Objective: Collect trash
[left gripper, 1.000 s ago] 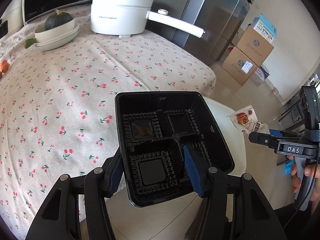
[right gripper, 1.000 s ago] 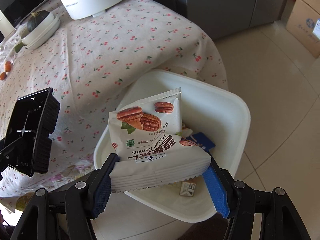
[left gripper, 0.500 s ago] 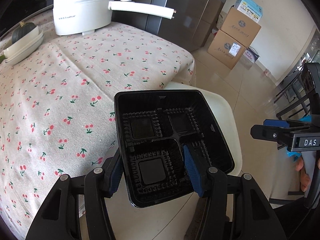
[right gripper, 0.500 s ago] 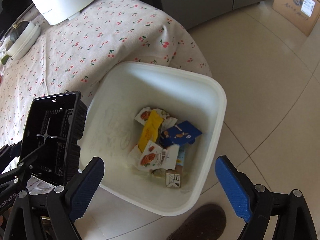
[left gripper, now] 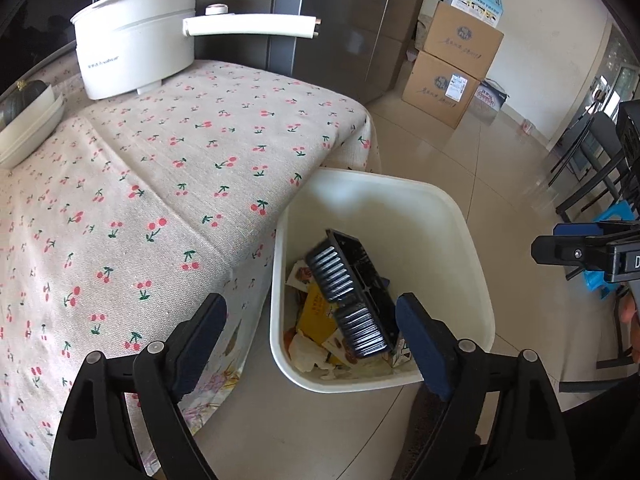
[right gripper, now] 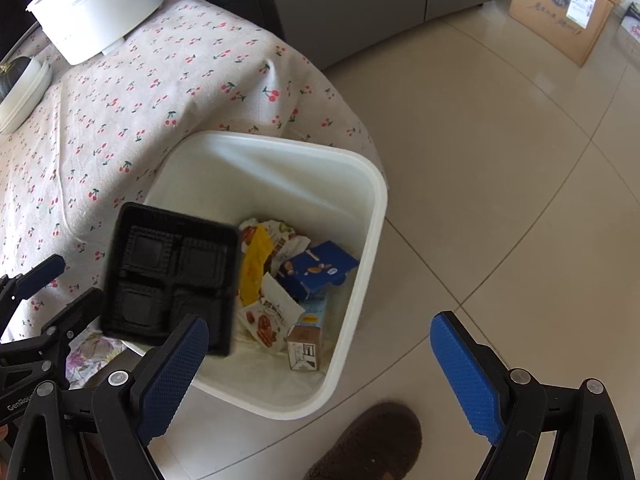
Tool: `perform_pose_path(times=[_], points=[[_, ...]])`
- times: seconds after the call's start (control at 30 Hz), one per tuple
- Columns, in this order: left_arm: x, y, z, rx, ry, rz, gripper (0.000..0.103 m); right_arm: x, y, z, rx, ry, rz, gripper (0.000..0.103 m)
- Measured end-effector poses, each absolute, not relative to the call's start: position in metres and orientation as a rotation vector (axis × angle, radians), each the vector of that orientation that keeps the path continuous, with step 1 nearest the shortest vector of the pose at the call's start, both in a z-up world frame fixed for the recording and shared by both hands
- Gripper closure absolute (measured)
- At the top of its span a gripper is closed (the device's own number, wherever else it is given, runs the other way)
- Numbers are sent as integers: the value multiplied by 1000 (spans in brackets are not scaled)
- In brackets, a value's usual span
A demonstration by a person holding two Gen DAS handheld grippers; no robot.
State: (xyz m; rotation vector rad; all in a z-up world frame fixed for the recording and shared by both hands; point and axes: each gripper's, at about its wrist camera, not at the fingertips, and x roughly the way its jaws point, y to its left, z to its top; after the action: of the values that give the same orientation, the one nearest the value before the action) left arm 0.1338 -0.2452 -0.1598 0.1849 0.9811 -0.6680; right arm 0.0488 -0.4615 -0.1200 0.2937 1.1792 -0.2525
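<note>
A black compartment tray (left gripper: pixel 352 296) is loose in the air, tilted, dropping into the white bin (left gripper: pixel 472 240) on the floor beside the table. My left gripper (left gripper: pixel 314 340) hangs over the bin with its jaws opening and nothing between the pads. In the right wrist view the tray (right gripper: pixel 172 276) is at the bin's (right gripper: pixel 376 208) left edge, just off the left gripper (right gripper: pixel 64 286). My right gripper (right gripper: pixel 322 368) is open and empty above the bin's near side. A pecan packet (right gripper: pixel 272 316), a blue box (right gripper: pixel 316 268) and a yellow wrapper (right gripper: pixel 256 264) lie inside.
The table with the cherry cloth (left gripper: pixel 160 184) carries a white pot with a long handle (left gripper: pixel 136 40) and stacked bowls (left gripper: pixel 28 128). Cardboard boxes (left gripper: pixel 452 68) stand by the far wall. Dark chairs (left gripper: pixel 592 168) stand at the right. A brown slipper (right gripper: pixel 368 440) lies beside the bin.
The right gripper opened and the pecan packet fell into the bin. Then the left gripper opened and the black tray dropped out of it. Both grippers shifted over the bin.
</note>
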Motion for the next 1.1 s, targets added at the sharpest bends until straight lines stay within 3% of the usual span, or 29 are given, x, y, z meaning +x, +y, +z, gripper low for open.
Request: perform_pose_path(times=[0.57,0.8,1.1], points=[[113,-161,-117,148,931,-526,7,45,-434,-97,213,1111,-230,9],[93,-129,-87,114,874,-454,4,27,-405,-69,179,1004,-207,9],[65,-88,-67,69,888,-321,4,-4,-351,-42,61,843,-204,1]])
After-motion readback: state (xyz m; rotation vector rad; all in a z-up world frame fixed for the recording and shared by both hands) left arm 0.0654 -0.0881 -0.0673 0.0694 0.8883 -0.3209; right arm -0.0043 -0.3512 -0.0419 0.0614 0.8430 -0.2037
